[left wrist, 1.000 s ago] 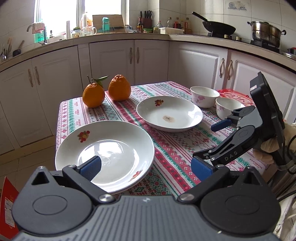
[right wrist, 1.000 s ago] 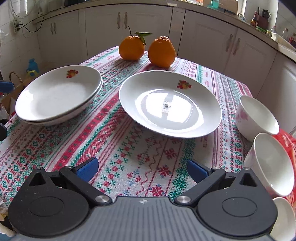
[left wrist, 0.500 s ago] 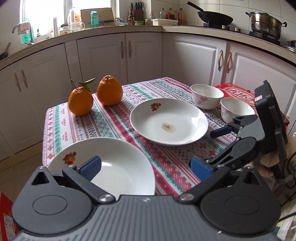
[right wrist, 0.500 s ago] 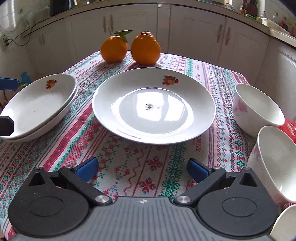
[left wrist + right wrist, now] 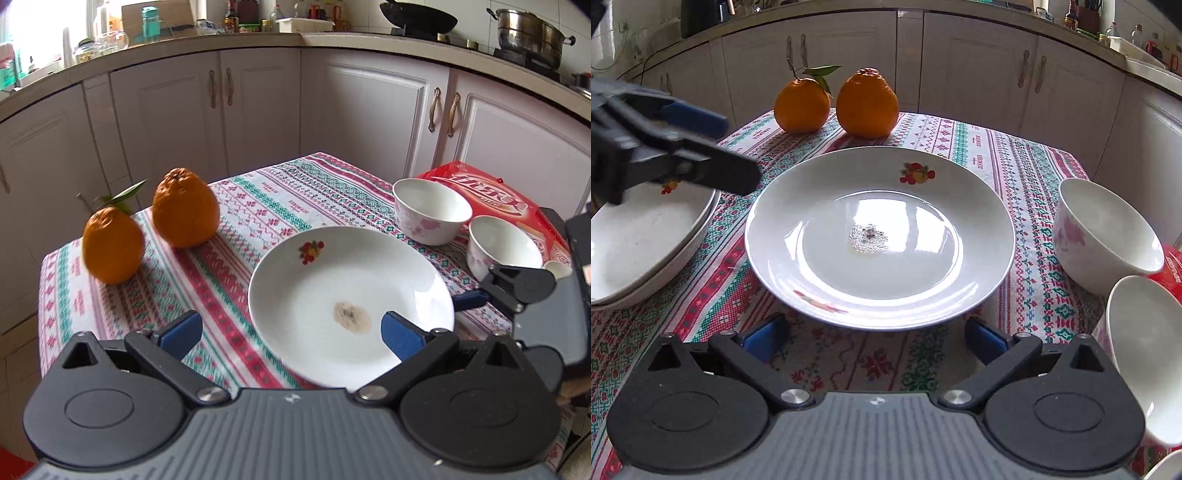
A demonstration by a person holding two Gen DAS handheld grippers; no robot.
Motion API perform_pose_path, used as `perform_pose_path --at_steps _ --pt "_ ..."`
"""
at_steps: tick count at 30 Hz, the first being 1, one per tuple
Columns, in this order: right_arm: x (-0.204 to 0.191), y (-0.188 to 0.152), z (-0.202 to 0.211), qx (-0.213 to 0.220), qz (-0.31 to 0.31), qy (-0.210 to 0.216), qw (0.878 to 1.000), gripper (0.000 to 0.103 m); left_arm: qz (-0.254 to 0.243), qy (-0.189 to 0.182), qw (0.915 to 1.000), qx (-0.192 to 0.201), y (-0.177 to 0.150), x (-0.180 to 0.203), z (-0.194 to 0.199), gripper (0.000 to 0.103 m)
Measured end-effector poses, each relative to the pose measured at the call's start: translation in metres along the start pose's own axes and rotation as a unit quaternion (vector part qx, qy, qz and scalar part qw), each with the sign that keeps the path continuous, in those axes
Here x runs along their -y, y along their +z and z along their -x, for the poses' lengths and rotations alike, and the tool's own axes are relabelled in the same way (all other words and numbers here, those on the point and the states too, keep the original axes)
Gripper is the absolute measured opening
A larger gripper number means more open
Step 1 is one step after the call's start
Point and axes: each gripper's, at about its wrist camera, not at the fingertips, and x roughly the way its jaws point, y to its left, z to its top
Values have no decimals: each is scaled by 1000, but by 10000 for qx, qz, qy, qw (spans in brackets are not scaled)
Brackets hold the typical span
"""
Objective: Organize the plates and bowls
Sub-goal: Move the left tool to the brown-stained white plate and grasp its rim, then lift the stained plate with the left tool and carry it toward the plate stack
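White kitchen cabinets (image 5: 979,62) ring the surface (image 5: 849,365), which wears a red, green and white patterned cloth. Nearest us in the right wrist view, our right claw (image 5: 875,338) is spread wide and empty, its blue pads just short of the near rim of a white ceramic plate with a fruit motif and a small brown stain (image 5: 879,236). At nine o'clock from that plate lies a stack of two white plates (image 5: 646,243), with our left claw (image 5: 713,147) hanging above it, also wide and holding nothing. At three o'clock stands a white bowl with pink flowers (image 5: 1104,236), and nearer us, at four o'clock, a second white bowl (image 5: 1145,354) sits on a red plastic packet (image 5: 487,195). Beyond the stained plate, at twelve o'clock, two knobbly orange citrus fruits (image 5: 868,103) sit side by side, one with a leafy stem.
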Motion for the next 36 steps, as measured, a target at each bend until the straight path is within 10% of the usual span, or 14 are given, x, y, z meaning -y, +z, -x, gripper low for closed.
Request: perform_pose_path --at_steps 14,36 --pt "2 2 2 190 166 -124 9996 103 -257 -455 9953 -818 41 -5 -87 91" --pt "2 1 1 273 320 -26 9991 98 -639 -916 9811 -1579 54 -11 -121 75"
